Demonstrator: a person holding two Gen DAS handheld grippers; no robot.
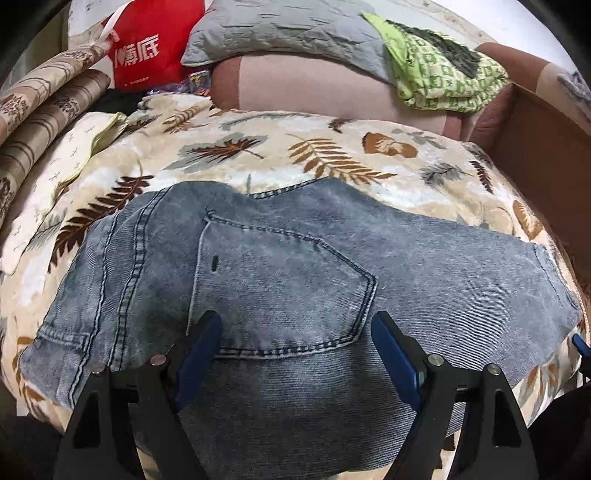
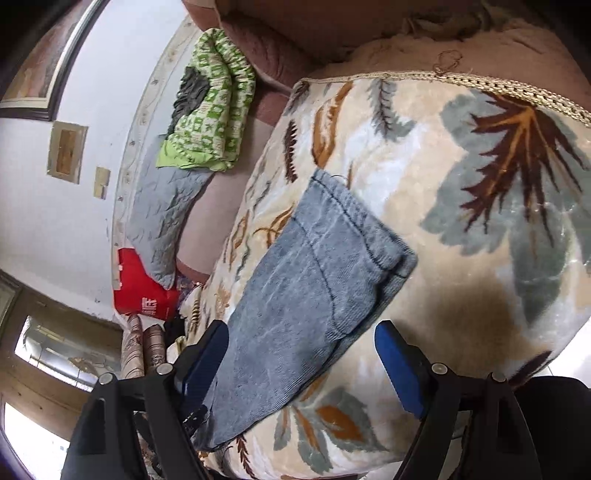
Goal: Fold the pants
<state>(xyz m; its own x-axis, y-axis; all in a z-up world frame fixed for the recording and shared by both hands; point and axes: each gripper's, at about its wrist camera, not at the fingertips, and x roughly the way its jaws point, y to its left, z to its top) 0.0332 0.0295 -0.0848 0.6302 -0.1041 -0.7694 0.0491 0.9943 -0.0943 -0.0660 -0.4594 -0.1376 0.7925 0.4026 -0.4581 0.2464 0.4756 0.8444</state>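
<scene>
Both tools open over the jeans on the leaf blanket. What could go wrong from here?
1. The jeans lie on a plush leaf blanket; the open left tool could pinch blanket pile along with the denim.
2. The right tool sits near the jeans' end, which looks several layers thick; gripping only the top layer may undo the fold.
3. The blanket's surface is uneven, so a drag may wrinkle the denim.

The pants (image 1: 280, 280) lie flat on the blanket (image 1: 332, 155), folded into a short stack. Behind the blanket sit a pillow (image 1: 280, 29) and a folded cloth (image 1: 443, 70) to its right; a bag (image 1: 155, 44) stands left of the pillow.
</scene>
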